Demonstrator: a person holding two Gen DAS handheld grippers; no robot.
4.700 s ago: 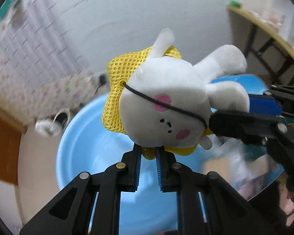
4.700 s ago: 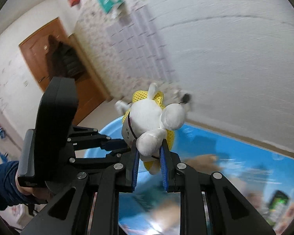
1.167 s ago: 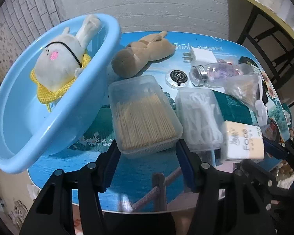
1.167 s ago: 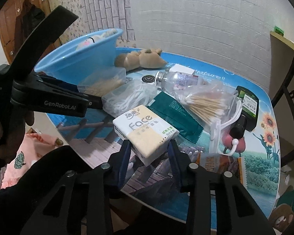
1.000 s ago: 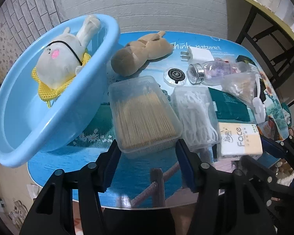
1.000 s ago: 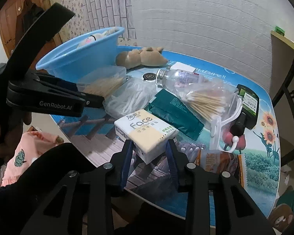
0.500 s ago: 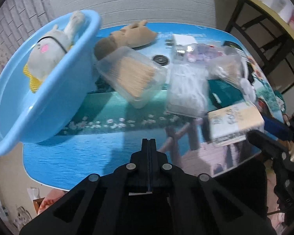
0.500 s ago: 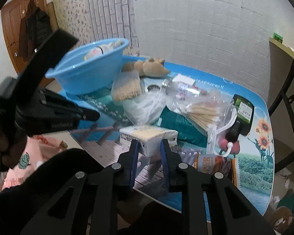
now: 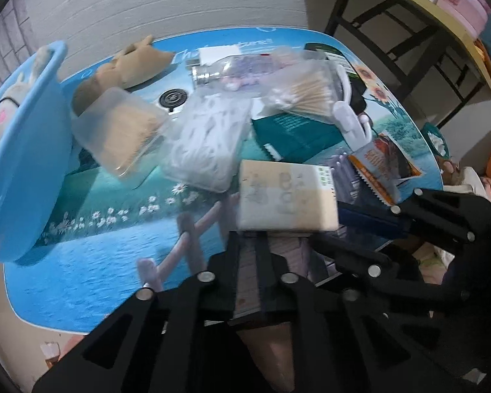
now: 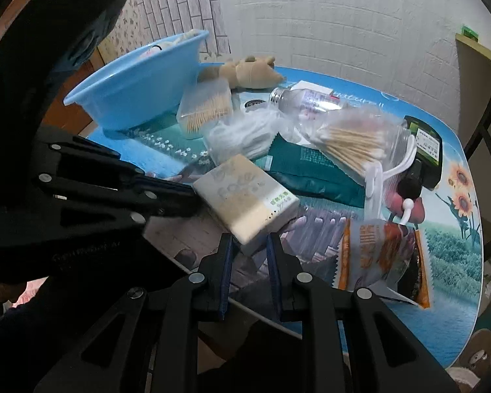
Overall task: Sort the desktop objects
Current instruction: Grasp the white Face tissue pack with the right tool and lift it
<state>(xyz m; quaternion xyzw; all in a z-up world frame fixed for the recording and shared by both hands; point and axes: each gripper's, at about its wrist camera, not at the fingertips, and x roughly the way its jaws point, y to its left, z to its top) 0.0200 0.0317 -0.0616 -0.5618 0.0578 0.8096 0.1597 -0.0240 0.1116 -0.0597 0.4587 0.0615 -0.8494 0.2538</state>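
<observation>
A pale tissue pack (image 10: 245, 196) is clamped at its near corner by my right gripper (image 10: 248, 245) and held just above the table's front edge; it also shows in the left wrist view (image 9: 286, 196). My left gripper (image 9: 248, 245) has its jaws a small gap apart, just below the pack's near edge; whether it touches is unclear. The right gripper (image 9: 370, 221) reaches the pack from the right. The blue basin (image 9: 19, 163) with a white rabbit plush (image 9: 6, 104) stands at the left.
On the blue picture table (image 9: 98, 255) lie a toothpick box (image 9: 121, 134), a floss-pick box (image 9: 206, 144), a brown plush (image 9: 127, 65), a clear bottle (image 9: 232, 72), a cotton-swab bag (image 10: 356, 140), a green pouch (image 10: 311, 170), an orange snack bag (image 10: 383, 255) and a dark bottle (image 10: 425, 147).
The rabbit plush, held by both grippers earlier, now lies in the basin. My right gripper closed on the tissue pack and lifted it. My left gripper shut, moved right toward the pack and parted slightly.
</observation>
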